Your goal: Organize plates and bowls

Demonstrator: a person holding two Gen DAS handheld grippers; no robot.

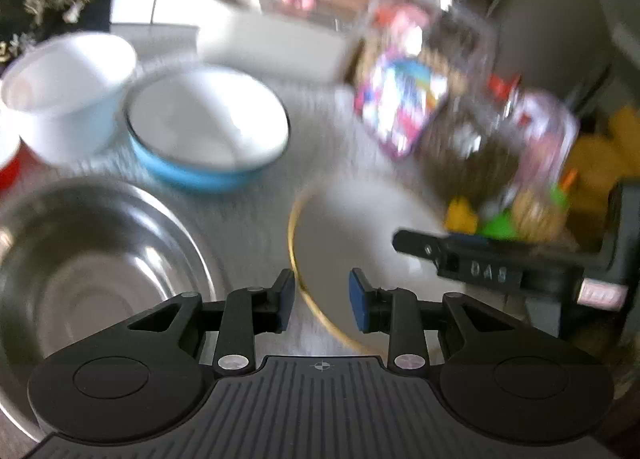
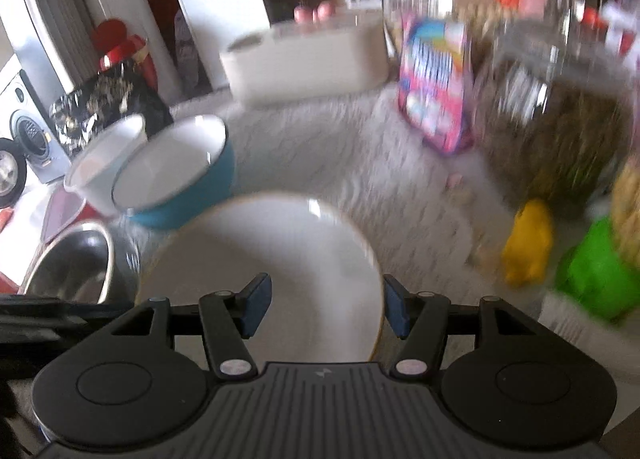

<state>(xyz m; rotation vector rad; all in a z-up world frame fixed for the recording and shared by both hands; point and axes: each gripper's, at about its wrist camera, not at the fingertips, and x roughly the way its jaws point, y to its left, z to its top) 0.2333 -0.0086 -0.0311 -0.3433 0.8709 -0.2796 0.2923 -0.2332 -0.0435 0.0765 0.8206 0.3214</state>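
- The left claw (image 1: 322, 299) has its blue-padded jaws apart. The gold rim of a white plate (image 1: 360, 235) runs through the gap, but neither pad visibly presses on it, so it holds nothing.
- The right claw (image 2: 326, 309) also stands open, wider, over the near part of the same white plate (image 2: 264, 259). The plate's right edge lies just inside its right pad, and I cannot tell whether the two touch.
- Left of the left claw sits a stainless steel bowl (image 1: 100, 267). From the right claw it lies to the far left (image 2: 76, 263).
- Ahead and left of the left claw are a blue bowl with a white inside (image 1: 208, 131) and, just beyond it to the left, a white bowl (image 1: 68, 95). In the right wrist view the blue bowl (image 2: 180, 175) and the white bowl (image 2: 104, 163) touch.
- All of them rest on a counter covered in a pale, shaggy cloth (image 2: 360, 163).
- Ahead and right of both claws stand clear jars of snacks (image 1: 460, 99), much blurred, with a yellow toy (image 2: 528, 243) and a green toy (image 2: 596, 271) nearer the right claw.
- A white box (image 2: 304, 59) lies far ahead.
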